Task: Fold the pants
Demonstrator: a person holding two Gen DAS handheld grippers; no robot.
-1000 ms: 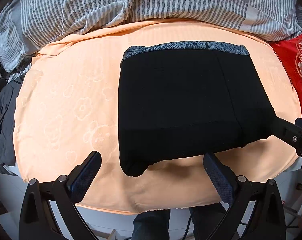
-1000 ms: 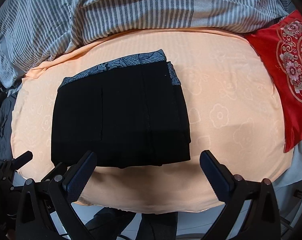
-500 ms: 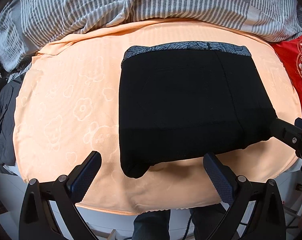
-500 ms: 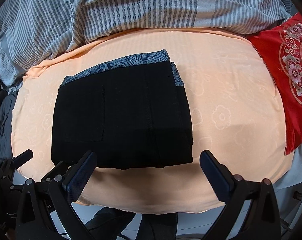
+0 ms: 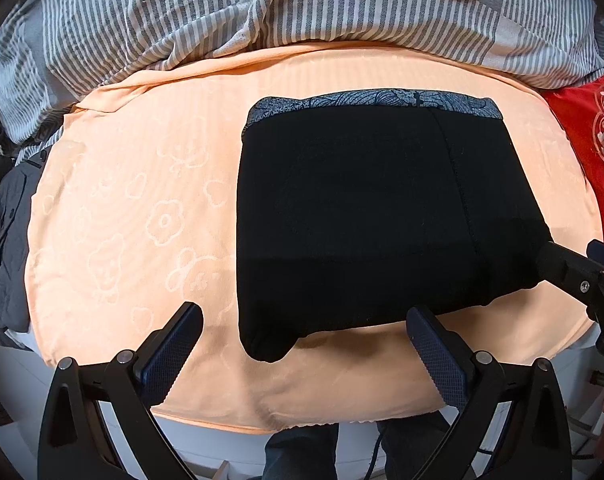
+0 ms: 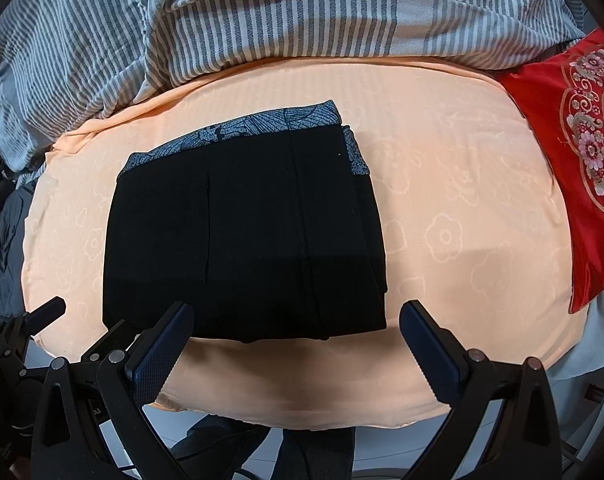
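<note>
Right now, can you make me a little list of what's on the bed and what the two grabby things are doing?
pants: black pants, folded into a flat rectangle, patterned grey waistband at the far edge
surface: orange sheet with embossed flowers
behind: striped grey duvet, bunched up
right side: red embroidered cushion
left gripper: open, holding nothing, near the pants' front edge
right gripper: open, holding nothing, near the pants' front edge

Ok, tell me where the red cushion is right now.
The red cushion lies at the far right edge of the right wrist view, on the peach blanket, right of the folded black pants and below the striped duvet.
</note>
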